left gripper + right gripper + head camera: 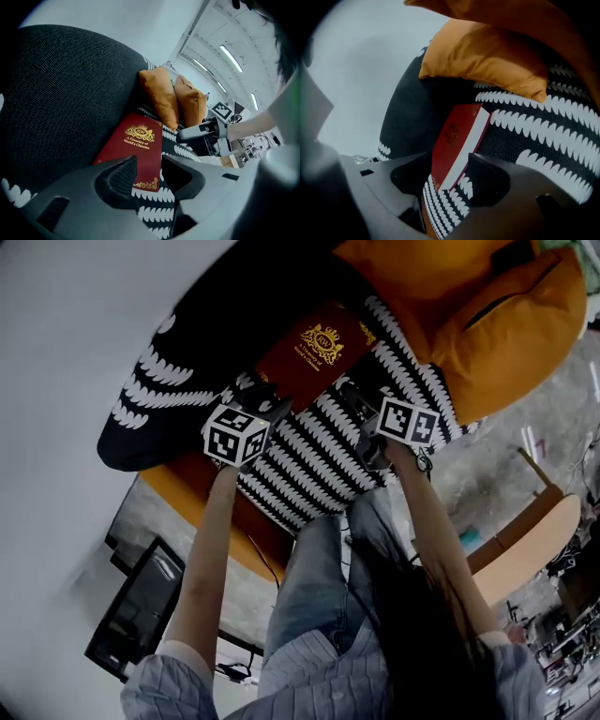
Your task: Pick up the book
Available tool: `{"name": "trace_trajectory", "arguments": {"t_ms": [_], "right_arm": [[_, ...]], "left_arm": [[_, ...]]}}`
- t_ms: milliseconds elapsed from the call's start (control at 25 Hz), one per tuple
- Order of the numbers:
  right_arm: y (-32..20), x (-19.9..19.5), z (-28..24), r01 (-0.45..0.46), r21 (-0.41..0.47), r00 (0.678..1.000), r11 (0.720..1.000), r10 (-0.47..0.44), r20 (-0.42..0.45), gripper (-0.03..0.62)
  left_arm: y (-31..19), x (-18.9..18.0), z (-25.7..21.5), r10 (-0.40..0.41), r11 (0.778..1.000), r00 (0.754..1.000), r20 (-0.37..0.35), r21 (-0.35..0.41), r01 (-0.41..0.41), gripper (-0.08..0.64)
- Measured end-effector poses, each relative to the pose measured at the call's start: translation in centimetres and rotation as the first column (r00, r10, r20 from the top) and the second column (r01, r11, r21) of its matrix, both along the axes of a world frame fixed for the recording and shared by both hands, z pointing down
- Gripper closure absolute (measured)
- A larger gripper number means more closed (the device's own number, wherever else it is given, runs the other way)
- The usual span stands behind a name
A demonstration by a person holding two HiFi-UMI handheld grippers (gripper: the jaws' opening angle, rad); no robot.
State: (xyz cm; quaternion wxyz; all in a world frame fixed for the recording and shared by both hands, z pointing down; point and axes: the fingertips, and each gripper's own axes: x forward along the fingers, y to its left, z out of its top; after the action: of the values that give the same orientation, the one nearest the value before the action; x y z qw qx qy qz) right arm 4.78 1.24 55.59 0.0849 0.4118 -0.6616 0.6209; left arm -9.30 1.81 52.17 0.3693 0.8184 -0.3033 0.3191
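Head view: I saw the red book (pixel 314 348) flat on the black-and-white cushion (pixel 309 456), with the left gripper (pixel 265 397) and right gripper (pixel 354 399) at its near edge. Left gripper view: the jaws stood partly apart, the book's edge between them, ungripped. Right gripper view: the jaws gaped wide around its corner, not pressing.
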Motion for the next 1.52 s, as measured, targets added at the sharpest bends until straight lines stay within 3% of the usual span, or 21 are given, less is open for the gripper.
{"name": "trace_trajectory", "arguments": {"t_ms": [200,440,640,680,720,760,880,1120,1320,1520], "right_arm": [[-1.3,0.3,3.6,-0.131,-0.080,0.989,0.988,0.136,0.054,0.359],[-2.1,-2.1,6.1,-0.083,-0.092,0.994,0.992,0.089,0.061,0.359],[-2.2,-3.5,6.9,-0.128,-0.154,0.987,0.980,0.140,0.073,0.360],[-2.0,-3.5,6.9,-0.133,-0.167,0.988,0.977,0.143,0.053,0.378],[-1.8,-3.4,6.7,-0.135,-0.172,0.990,0.976,0.142,0.027,0.445],[-1.5,-3.3,6.2,-0.134,-0.169,0.991,0.976,0.136,0.002,0.500],[-1.4,-3.4,5.2,-0.105,-0.167,0.994,0.980,0.103,-0.021,0.508],[-2.3,-2.7,7.0,-0.085,-0.218,0.995,0.972,0.094,0.031,0.540],[-1.1,-2.2,6.2,0.055,-0.165,0.997,0.985,-0.064,-0.044,0.543],[0.4,0.6,6.1,0.147,-0.169,0.986,0.975,-0.159,-0.059,0.541]], "left_arm": [[-0.8,1.0,3.4,0.018,0.999,1.000,0.005,-0.031,-0.018,0.407],[-1.2,0.8,5.9,0.030,0.998,1.000,-0.002,-0.048,-0.030,0.407],[-0.4,0.5,6.3,0.029,0.998,1.000,-0.010,-0.055,-0.029,0.407],[-0.2,0.5,6.0,0.029,0.998,1.000,-0.011,-0.054,-0.029,0.407],[0.1,0.3,5.5,0.027,0.998,1.000,-0.013,-0.052,-0.028,0.407],[0.3,0.1,5.0,0.024,0.999,1.000,-0.014,-0.048,-0.024,0.407],[0.4,-0.9,4.3,-0.002,0.999,1.000,-0.012,-0.042,0.002,0.407],[-0.7,-2.6,6.6,-0.058,0.996,0.998,-0.002,-0.064,0.058,0.407],[-0.5,-4.1,6.5,-0.032,0.996,0.999,0.017,-0.086,0.033,0.397],[-0.6,-2.9,7.5,-0.010,0.989,1.000,0.011,-0.149,0.012,0.308]]}}
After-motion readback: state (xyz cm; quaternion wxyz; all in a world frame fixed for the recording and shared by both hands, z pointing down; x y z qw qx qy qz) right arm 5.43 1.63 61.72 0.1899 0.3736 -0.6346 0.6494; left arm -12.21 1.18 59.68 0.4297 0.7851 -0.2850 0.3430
